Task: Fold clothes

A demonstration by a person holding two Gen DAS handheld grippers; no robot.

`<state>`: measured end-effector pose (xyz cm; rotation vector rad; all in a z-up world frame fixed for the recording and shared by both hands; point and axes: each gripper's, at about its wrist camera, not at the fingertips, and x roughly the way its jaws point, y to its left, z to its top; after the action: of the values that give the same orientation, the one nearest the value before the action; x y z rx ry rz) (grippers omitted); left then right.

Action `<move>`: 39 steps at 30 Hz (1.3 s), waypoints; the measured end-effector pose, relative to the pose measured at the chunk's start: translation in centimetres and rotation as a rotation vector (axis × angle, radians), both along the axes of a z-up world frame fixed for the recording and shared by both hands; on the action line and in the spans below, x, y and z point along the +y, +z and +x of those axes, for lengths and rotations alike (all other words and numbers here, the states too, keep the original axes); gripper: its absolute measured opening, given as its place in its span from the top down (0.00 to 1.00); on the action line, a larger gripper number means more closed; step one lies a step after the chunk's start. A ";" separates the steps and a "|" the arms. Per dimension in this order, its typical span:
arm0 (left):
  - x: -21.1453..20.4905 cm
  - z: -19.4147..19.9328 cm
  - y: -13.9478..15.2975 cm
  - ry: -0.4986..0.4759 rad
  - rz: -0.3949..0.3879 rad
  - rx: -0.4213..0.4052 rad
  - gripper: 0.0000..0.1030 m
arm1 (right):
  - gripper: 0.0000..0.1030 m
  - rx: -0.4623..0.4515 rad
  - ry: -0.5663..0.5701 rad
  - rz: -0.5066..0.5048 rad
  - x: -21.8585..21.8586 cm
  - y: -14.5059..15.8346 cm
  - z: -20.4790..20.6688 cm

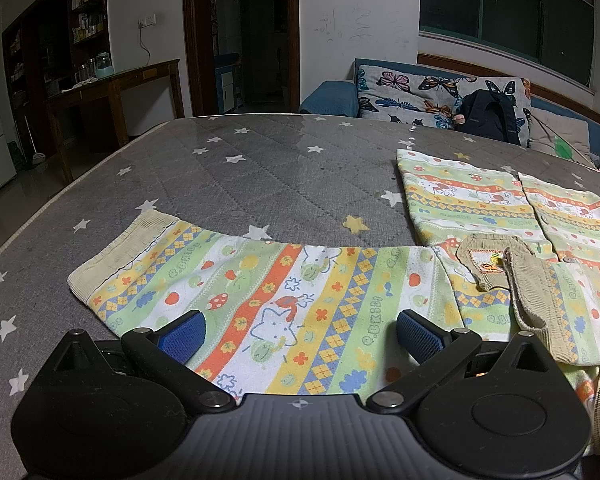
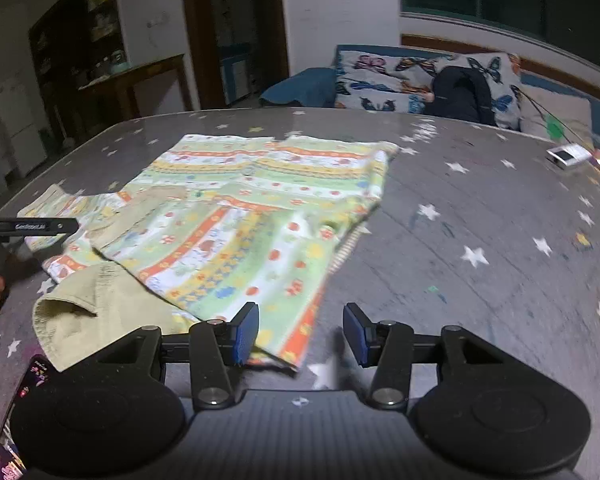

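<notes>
A child's patterned top (image 1: 300, 304) lies spread on the grey star-print mattress (image 1: 240, 176), striped in green, orange, yellow and white with little cartoon figures. In the left wrist view one sleeve runs across the middle of the frame, its ribbed beige cuff (image 1: 116, 256) at the left, while the body of the garment sits at the right edge with the beige ribbed collar (image 1: 512, 280) folded over on it. The left gripper (image 1: 300, 338) fills the bottom of that frame, its blue-padded fingers (image 1: 184, 336) spread wide over the sleeve with nothing between them. In the right wrist view the same top (image 2: 240, 232) lies across the centre-left of the frame, partly folded over itself, a beige ribbed edge (image 2: 96, 312) bunched at lower left. The right gripper (image 2: 300, 334) is at the bottom of the frame, jaws also well apart and holding nothing; its left pad (image 2: 246, 334) sits at the near corner of the cloth, though I cannot tell if it touches. A butterfly-print cushion (image 1: 412, 96) rests on the sofa beyond the mattress, in the upper right.
</notes>
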<state>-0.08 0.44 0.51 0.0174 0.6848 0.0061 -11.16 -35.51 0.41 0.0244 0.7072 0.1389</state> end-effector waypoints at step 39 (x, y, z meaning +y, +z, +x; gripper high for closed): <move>0.0 0.0 0.0 0.000 0.000 0.000 0.00 | 0.41 -0.025 -0.044 0.014 -1.1 -1.3 -0.8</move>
<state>-0.09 0.43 0.51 0.0175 0.6848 0.0061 -11.97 -36.58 -0.86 0.0510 0.6803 0.1018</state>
